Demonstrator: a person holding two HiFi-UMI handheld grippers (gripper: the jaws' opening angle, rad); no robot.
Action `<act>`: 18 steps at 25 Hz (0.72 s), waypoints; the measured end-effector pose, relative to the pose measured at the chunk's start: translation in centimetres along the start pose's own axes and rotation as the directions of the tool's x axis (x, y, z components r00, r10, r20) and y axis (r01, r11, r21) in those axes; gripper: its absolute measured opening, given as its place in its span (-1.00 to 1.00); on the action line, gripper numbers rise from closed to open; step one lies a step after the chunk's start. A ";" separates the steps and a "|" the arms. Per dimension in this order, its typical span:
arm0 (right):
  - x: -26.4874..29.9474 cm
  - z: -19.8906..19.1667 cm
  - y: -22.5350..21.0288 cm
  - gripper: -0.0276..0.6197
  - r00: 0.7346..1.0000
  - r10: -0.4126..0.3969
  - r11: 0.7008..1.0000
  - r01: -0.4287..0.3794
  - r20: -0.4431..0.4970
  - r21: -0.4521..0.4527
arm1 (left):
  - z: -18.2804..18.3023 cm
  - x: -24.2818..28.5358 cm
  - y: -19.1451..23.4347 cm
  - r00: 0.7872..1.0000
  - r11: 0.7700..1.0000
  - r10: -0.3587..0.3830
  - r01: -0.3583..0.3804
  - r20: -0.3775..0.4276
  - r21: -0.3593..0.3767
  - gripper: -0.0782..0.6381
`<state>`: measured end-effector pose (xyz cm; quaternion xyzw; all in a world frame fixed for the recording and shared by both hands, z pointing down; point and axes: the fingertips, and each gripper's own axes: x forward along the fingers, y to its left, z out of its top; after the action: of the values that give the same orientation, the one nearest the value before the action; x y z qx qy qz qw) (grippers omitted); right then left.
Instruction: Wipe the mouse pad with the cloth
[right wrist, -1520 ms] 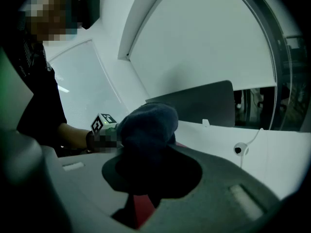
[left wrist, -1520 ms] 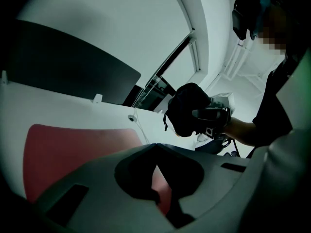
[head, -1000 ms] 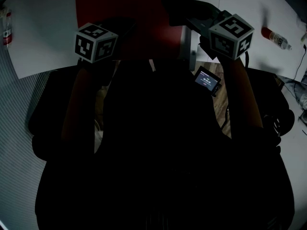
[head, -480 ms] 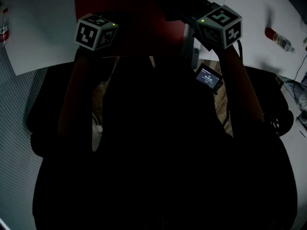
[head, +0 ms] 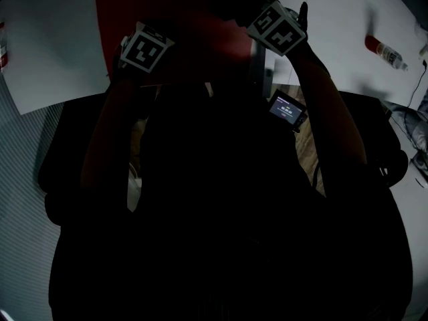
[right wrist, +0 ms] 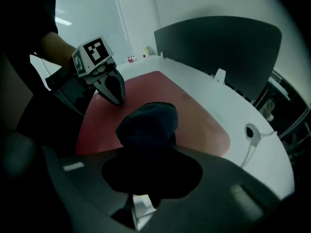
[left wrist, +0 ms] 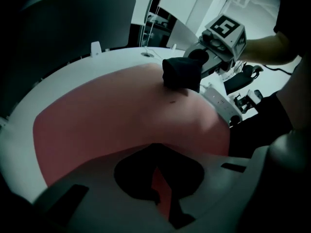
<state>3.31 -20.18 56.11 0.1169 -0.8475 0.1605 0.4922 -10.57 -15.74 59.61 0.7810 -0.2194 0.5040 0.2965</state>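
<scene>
The right gripper (right wrist: 146, 152) squeezes a bunched dark cloth (right wrist: 148, 120) over the right side of the red mouse pad (left wrist: 107, 125). The left gripper (left wrist: 156, 188) is over the pad's left side. Its jaws are nearly together and hold nothing. Most of the pad is bare, with white table (right wrist: 243, 106) all around it. A small screen (head: 286, 110) shows writing too tiny to read.

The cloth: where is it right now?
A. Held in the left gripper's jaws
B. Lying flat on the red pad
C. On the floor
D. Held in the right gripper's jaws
D: the right gripper view shows the dark cloth bunched between the jaws of the right gripper, over the red pad.
</scene>
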 end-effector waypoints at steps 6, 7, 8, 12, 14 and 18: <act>2.9 -2.6 1.5 -0.68 0.993 -0.009 0.994 -0.005 -0.120 -0.113 | -1.0 0.6 0.6 0.999 0.997 0.049 -0.048 0.011 -0.057 -0.76; 2.9 -2.5 1.3 -0.68 0.994 -0.004 0.995 -0.006 -0.105 -0.097 | -0.8 0.6 0.6 0.998 0.997 0.059 -0.058 0.015 -0.053 -0.76; 2.7 -2.3 1.3 -0.68 0.996 0.001 0.997 -0.008 -0.089 -0.078 | -0.7 0.7 0.6 0.998 0.997 0.063 -0.062 0.015 -0.051 -0.76; 2.8 -2.3 1.5 -0.68 0.998 0.017 0.999 -0.020 -0.059 -0.049 | -1.1 0.5 0.5 0.999 0.998 0.047 -0.047 -0.002 -0.049 -0.76; 2.8 -2.3 1.6 -0.68 0.998 0.034 0.999 -0.036 -0.057 -0.023 | -1.3 0.5 0.5 0.999 0.998 0.042 -0.043 -0.017 -0.038 -0.76; 2.8 -1.8 1.5 -0.68 0.994 0.095 0.994 -0.092 -0.052 0.056 | -1.3 0.4 0.7 0.999 0.999 0.040 -0.041 -0.024 -0.031 -0.76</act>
<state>2.84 -18.16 59.18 0.0859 -0.8337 0.2092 0.5038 -11.76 -15.38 60.57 0.7657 -0.2395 0.5156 0.3009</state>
